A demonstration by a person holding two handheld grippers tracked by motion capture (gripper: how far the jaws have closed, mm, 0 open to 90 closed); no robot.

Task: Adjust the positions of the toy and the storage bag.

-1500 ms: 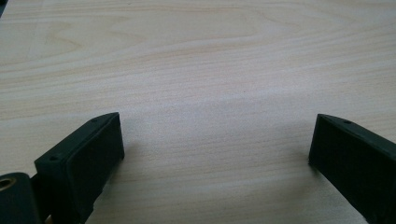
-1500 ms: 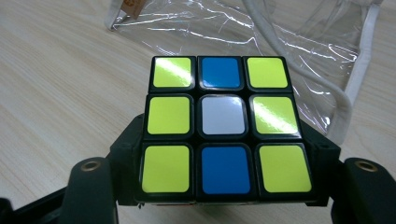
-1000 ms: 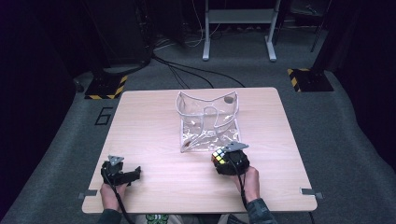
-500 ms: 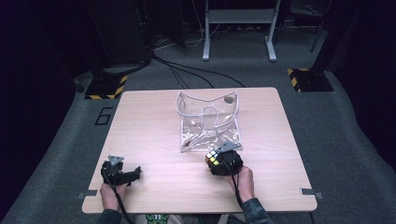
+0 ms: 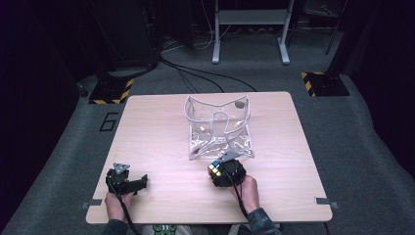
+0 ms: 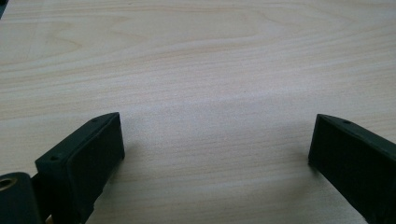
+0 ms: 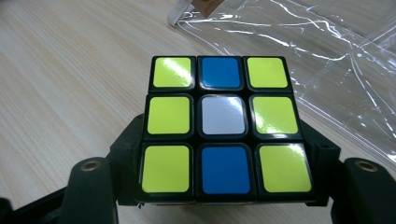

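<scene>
Cube point(image 7: 219, 126) shifted left | yellow, blue, white stickers | held in jaws

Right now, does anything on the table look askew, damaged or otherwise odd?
Nothing stands out. The right hand-held gripper squarely holds the puzzle cube beside the clear plastic bag, which stands open and crumpled but intact. The left hand-held gripper rests open on bare table.

My left gripper point(image 5: 128, 182) rests near the table's front left corner, jaws spread wide with nothing between them, my hand point(image 5: 117, 204) behind it. My right gripper point(image 5: 226, 172) sits near the front edge's middle, jaws clamped on the cube point(image 7: 223, 126), forearm trailing back.
</scene>
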